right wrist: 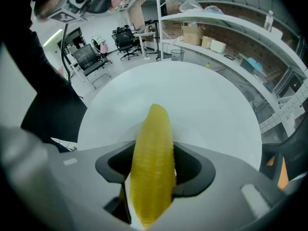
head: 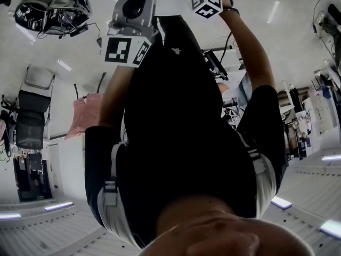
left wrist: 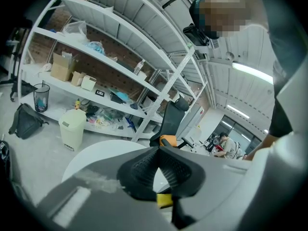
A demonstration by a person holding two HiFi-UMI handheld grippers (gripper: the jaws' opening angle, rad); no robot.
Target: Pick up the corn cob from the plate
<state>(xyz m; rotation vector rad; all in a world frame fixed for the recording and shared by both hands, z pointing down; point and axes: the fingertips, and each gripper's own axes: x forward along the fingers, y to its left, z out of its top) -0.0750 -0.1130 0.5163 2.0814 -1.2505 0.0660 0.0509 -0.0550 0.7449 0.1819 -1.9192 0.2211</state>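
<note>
Corn cob (right wrist: 152,143) lengthwise between right tool's (right wrist: 154,170) pads, against both.

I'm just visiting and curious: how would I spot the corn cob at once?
Find the round white table. At its near side, the right gripper has a grey jaw on each side of the corn cob. It is long, tapered, bright yellow and ribbed with kernels, the only coloured thing against all that white.
</note>
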